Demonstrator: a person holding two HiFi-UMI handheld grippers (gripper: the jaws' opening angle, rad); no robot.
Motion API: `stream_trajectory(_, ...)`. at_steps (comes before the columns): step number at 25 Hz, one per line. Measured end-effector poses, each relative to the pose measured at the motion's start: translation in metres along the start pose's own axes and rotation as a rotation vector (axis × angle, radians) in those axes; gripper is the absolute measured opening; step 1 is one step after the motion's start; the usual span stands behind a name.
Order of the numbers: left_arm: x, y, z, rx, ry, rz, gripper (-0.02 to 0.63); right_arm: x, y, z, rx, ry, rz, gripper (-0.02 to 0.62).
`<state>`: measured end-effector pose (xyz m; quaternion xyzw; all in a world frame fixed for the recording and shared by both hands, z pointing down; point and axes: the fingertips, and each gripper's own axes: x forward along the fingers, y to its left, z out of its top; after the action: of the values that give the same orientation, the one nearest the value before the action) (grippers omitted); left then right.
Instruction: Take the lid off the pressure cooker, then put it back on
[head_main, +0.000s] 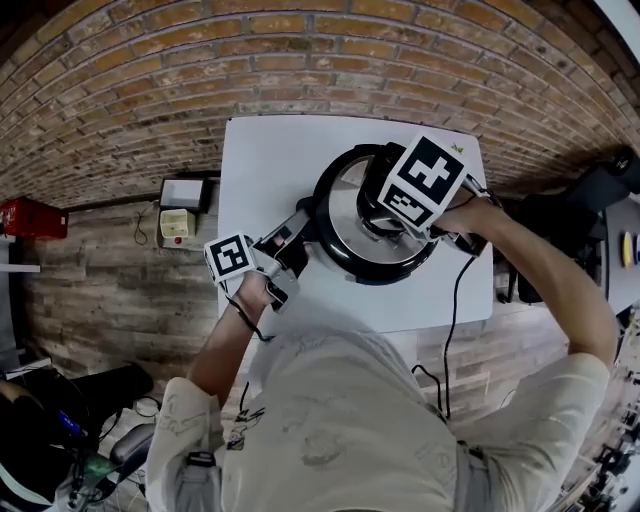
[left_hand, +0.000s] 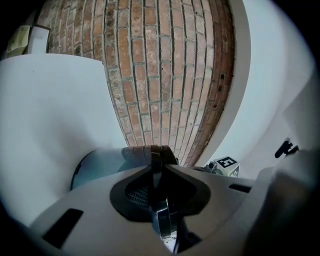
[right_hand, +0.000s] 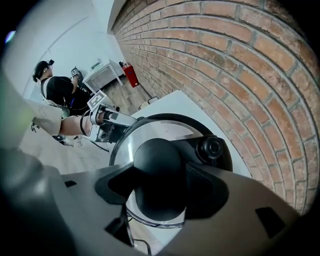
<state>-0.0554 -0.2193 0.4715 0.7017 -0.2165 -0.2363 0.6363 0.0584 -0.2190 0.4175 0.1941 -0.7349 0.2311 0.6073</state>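
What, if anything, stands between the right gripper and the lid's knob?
Nothing visible does: the right gripper has its jaws clamped on the black knob of the lid, while the left gripper grips the side handle.

Beyond left gripper (head_main: 297, 235) and right gripper (right_hand: 160, 185): red brick wall (head_main: 300, 50). Under both: white table (head_main: 270, 160), pushed against wall. Left of left gripper: wood-plank floor (head_main: 100, 270). Far left, by wall: red fire extinguisher (head_main: 25, 216), with second white table (right_hand: 102, 70) near it. Light even.
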Motion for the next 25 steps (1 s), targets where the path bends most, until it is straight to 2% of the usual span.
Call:
stream_trajectory(7, 0.001, 0.0, -0.001, -0.001, 0.01, -0.006, 0.072, -0.001, 0.001, -0.001, -0.061, -0.018, 0.007, 0.293)
stream_trajectory(25, 0.0, 0.0, 0.0, -0.008, 0.031, -0.016, 0.072, -0.013, 0.002, -0.001, -0.104, -0.04, 0.005, 0.291)
